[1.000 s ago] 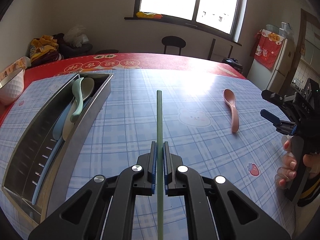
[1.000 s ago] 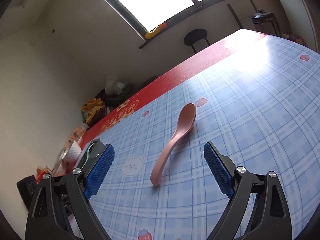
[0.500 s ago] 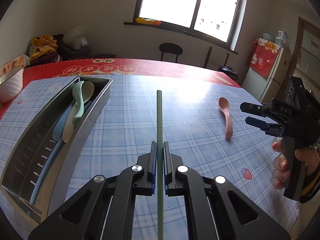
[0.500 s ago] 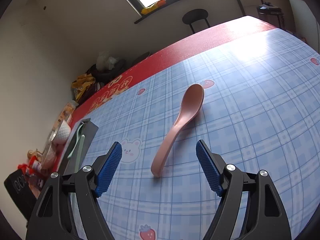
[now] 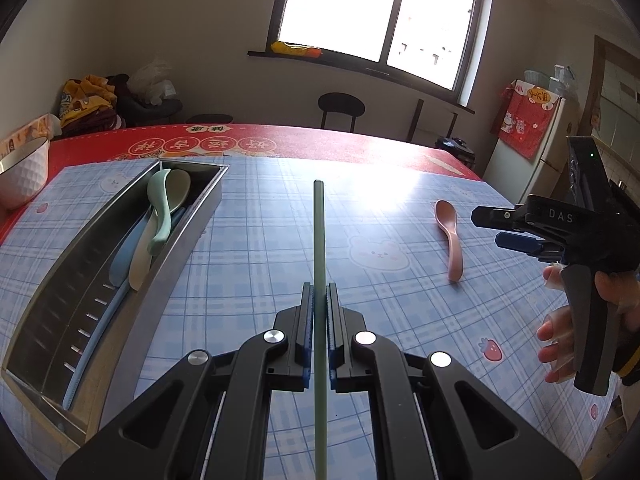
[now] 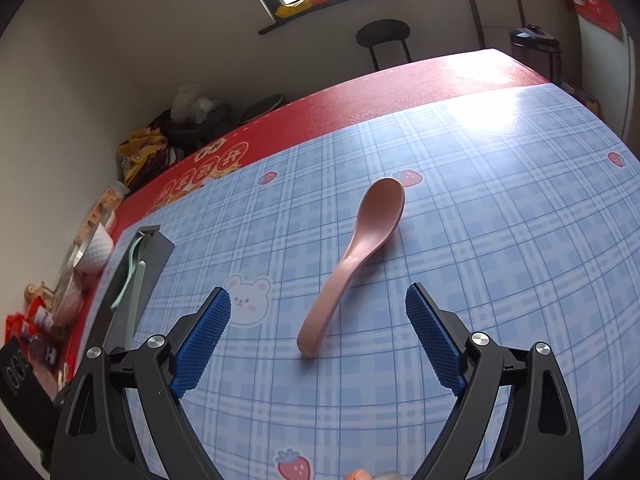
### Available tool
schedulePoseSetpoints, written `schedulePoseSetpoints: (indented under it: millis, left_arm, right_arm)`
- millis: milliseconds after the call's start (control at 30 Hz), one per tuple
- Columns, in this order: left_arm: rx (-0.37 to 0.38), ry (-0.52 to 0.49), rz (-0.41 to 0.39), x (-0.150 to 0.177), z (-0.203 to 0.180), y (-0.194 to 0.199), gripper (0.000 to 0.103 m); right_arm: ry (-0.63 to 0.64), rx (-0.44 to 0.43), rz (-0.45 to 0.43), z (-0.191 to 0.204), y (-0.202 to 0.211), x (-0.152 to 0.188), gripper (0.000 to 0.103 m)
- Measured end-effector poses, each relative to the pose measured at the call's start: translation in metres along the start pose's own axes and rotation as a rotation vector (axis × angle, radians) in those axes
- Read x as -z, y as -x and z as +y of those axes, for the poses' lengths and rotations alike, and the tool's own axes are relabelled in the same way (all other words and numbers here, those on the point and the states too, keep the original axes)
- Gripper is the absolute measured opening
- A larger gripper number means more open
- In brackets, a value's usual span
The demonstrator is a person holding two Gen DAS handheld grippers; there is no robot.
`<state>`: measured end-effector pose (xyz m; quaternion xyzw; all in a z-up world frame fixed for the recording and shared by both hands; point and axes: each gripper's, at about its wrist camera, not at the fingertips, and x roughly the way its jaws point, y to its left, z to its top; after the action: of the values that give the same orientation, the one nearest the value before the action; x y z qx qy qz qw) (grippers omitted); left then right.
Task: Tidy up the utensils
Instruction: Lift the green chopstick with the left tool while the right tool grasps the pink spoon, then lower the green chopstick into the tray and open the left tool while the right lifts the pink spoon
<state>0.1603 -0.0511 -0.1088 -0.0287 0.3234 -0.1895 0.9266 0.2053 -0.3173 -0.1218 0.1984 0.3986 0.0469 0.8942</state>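
The left gripper is clamping a green chopstick while the right gripper, jaws apart, is framing the pink spoon (lying on the tablecloth), whose curved handle risks squirting sideways.

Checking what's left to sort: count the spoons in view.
4: pink spoon loose on the table; green spoon, cream spoon and blue spoon in the metal tray. More may hide underneath.

I see a white bowl at the worktop's left edge, on the red border of its blue plaid cloth. Beyond stand a black stool, a window, and what may be a fridge, draped in red.
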Motion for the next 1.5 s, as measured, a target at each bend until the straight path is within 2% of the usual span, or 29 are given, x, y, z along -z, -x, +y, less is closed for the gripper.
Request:
schedulePoseSetpoints:
  millis: [200,267,300,333,400,433,500,667,933,1167,1400,1500]
  left_arm:
    - [0.0,-0.001,0.001,0.0,0.0,0.001,0.006]
    - [0.0,-0.003,0.0,0.0,0.0,0.001,0.006]
    - [0.0,-0.003,0.001,0.0,0.0,0.001,0.006]
    - [0.0,-0.002,0.001,0.0,0.0,0.001,0.006]
    - [0.001,-0.002,0.002,0.0,0.0,0.001,0.006]
    - [0.001,-0.001,0.004,0.0,0.0,0.001,0.006]
    - [0.003,0.0,0.005,0.0,0.0,0.001,0.006]
    - [0.006,-0.002,0.008,-0.001,-0.001,0.001,0.006]
    - [0.007,0.0,0.008,-0.001,-0.001,0.001,0.006]
    - [0.016,0.011,0.006,-0.001,0.0,0.0,0.006]
    - [0.055,0.059,-0.022,-0.002,0.009,0.009,0.006]
    - [0.087,0.061,-0.022,-0.004,0.011,0.019,0.006]
  right_arm:
    - [-0.008,0.066,0.09,0.004,-0.019,-0.001,0.088]
    - [-0.01,0.081,0.076,0.004,-0.022,0.0,0.087]
    - [-0.001,0.082,0.074,0.004,-0.024,-0.001,0.081]
    - [0.002,0.076,0.077,0.005,-0.027,-0.002,0.064]
    - [-0.024,0.065,0.092,0.001,-0.033,-0.003,0.051]
    - [-0.038,0.056,0.102,0.0,-0.037,-0.003,0.05]
    - [-0.051,0.058,0.106,-0.001,-0.043,-0.004,0.042]
    - [-0.102,0.046,0.103,-0.003,-0.053,-0.005,0.035]
    - [-0.121,0.035,0.083,0.0,-0.059,-0.001,0.007]
    - [-0.106,-0.058,0.026,0.016,-0.039,0.011,0.007]
    - [-0.133,-0.283,-0.076,0.046,-0.012,0.041,0.007]
    - [-0.134,-0.345,-0.115,0.061,-0.007,0.05,0.007]
